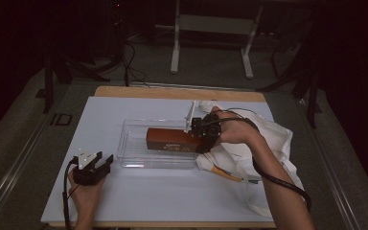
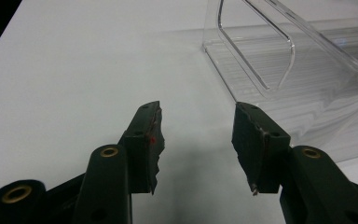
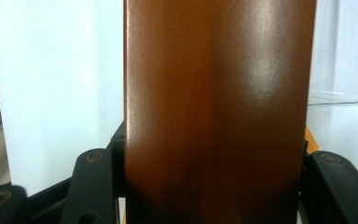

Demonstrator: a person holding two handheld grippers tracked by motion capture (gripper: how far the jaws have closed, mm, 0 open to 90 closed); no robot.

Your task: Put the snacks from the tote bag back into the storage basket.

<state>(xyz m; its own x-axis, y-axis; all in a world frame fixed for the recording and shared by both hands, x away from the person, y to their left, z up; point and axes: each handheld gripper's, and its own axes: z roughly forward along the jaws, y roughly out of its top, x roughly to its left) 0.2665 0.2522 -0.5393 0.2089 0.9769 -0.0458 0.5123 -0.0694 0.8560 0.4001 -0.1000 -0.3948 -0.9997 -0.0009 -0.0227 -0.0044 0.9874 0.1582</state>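
A long brown box (image 1: 170, 140) hangs lengthwise at the right end of a clear plastic bin (image 1: 129, 143); whether it touches the bin floor I cannot tell. My right gripper (image 1: 195, 139) is shut on the box's right end. In the right gripper view the brown box (image 3: 214, 93) stands between both jaws, with a corner of the bin (image 3: 345, 70) behind it. My left gripper (image 1: 103, 161) rests on the white table (image 1: 148, 191) at the bin's near left corner, open and holding nothing. In the left gripper view the left gripper (image 2: 198, 140) faces the bin's end wall (image 2: 307, 84).
A white cloth bag (image 1: 273, 139) lies crumpled at the right of the bin, under the right forearm, with an orange item (image 1: 225, 173) poking out at its near edge. A metal frame (image 1: 211, 28) stands on the floor beyond the table.
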